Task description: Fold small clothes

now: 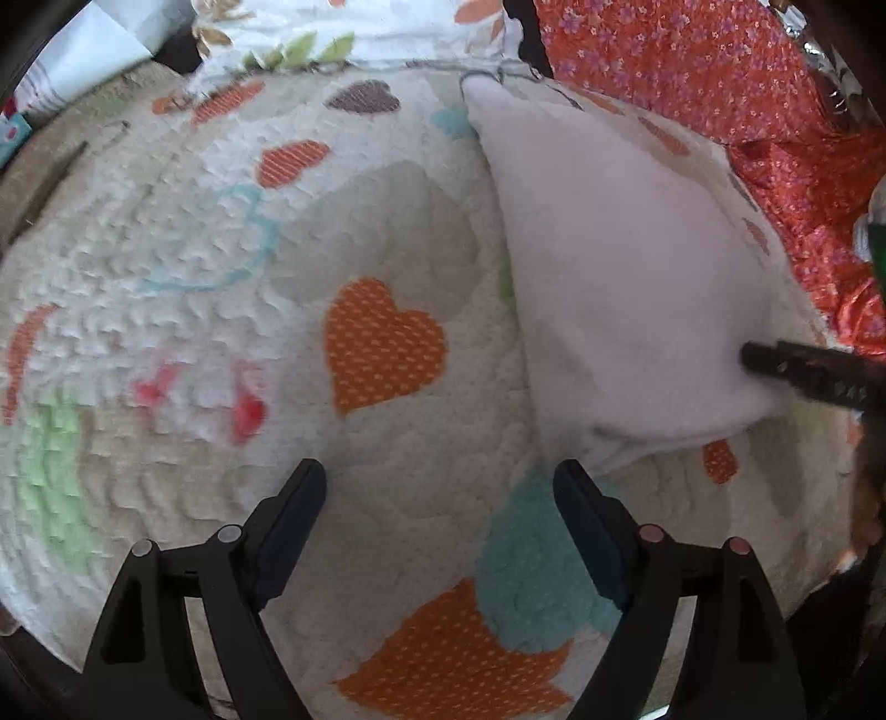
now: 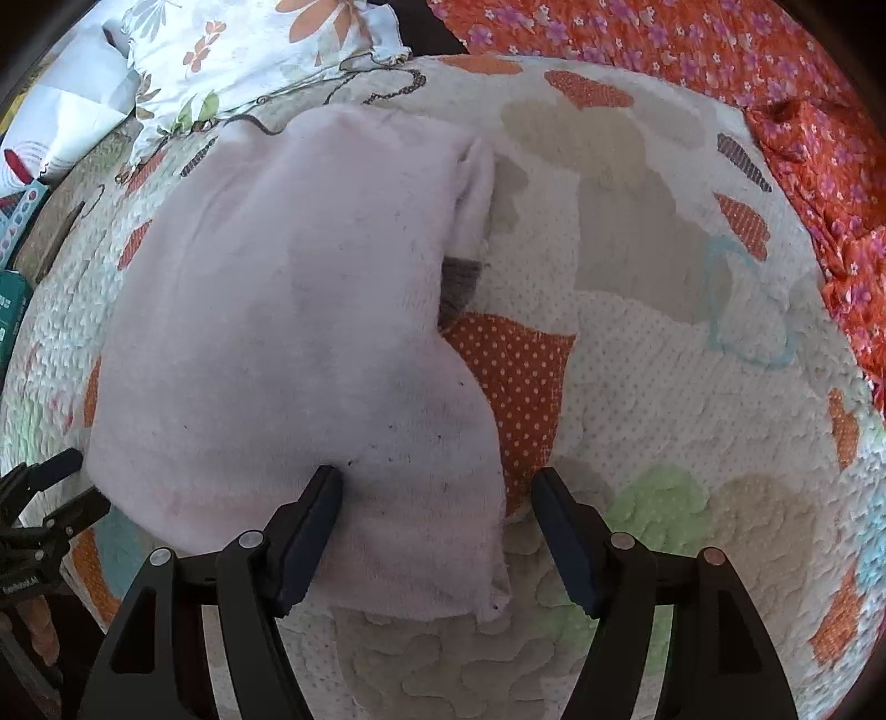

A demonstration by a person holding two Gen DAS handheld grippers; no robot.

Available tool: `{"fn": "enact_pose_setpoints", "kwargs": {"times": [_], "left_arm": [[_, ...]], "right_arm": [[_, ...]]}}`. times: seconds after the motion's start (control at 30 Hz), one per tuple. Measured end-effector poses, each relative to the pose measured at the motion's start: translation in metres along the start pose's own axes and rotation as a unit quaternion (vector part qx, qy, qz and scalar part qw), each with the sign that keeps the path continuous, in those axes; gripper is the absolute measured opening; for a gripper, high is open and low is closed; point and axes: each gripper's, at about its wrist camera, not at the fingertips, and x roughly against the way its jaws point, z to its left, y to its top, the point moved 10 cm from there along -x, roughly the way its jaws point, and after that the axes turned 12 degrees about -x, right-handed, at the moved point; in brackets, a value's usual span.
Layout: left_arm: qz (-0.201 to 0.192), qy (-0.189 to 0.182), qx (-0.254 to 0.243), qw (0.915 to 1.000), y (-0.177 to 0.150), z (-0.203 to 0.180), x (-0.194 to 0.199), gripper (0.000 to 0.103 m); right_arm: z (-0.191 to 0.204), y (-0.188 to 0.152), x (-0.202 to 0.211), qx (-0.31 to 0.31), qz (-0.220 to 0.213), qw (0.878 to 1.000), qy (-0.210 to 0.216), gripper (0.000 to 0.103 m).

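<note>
I saw a pale pink cloth (image 2: 288, 332) lying on the heart quilt (image 2: 664, 310). It looked folded, with one edge doubled over at the far side, and a gray heart on the quilt was partly hidden under it.

My right gripper (image 2: 434, 487) had its fingers spread wide. The near end of the cloth lay between them. The left finger (image 2: 315, 515) sat over the cloth, maybe touching it, but I could not tell for sure. The other finger stood over the quilt, just beside the cloth's edge. Nothing was pinched.

In the left wrist view, my left gripper (image 1: 440, 482) was wide too, with only quilt between its fingers. The same pink cloth (image 1: 626, 288) lay off to the right, and its near corner came close to the right-hand finger (image 1: 581, 509). The black tip of the right gripper (image 1: 797, 365) poked in from the edge there, over the cloth. Most of it was cut off.

At the far side lay an orange flowered fabric (image 2: 720, 55) and a white flowered fabric (image 2: 238, 50). The round edges of both pictures were dark and blurry, so the small things at the left side were hard to make out.
</note>
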Motion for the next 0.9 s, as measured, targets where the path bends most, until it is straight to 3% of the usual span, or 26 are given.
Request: {"fn": "enact_pose_setpoints", "kwargs": {"times": [0.13, 0.27, 0.33, 0.4, 0.53, 0.63, 0.9], "left_arm": [[-0.029, 0.035, 0.011, 0.9989, 0.006, 0.012, 0.017, 0.084], [-0.071, 0.084, 0.015, 0.9938, 0.019, 0.022, 0.037, 0.084], [-0.087, 0.111, 0.007, 0.9899, 0.023, 0.024, 0.046, 0.084], [-0.100, 0.134, -0.004, 0.9859, 0.028, 0.024, 0.053, 0.084], [-0.108, 0.157, -0.022, 0.9815, 0.030, 0.021, 0.057, 0.085], [-0.104, 0.166, -0.027, 0.9803, 0.029, 0.021, 0.056, 0.085], [-0.096, 0.159, -0.031, 0.9822, 0.027, 0.015, 0.051, 0.085]], "right_arm": [[0.004, 0.018, 0.035, 0.006, -0.072, 0.997, -0.007, 0.075], [0.019, 0.028, 0.060, 0.004, -0.139, 0.990, 0.025, 0.074], [0.030, 0.029, 0.060, 0.013, -0.148, 0.989, 0.026, 0.065], [0.042, 0.026, 0.054, 0.028, -0.144, 0.989, 0.021, 0.048], [0.056, 0.017, 0.031, 0.051, -0.114, 0.992, 0.017, 0.047], [0.056, 0.003, 0.001, 0.076, -0.061, 0.995, -0.007, 0.047], [0.051, 0.007, 0.019, 0.064, -0.089, 0.994, 0.008, 0.047]]}}
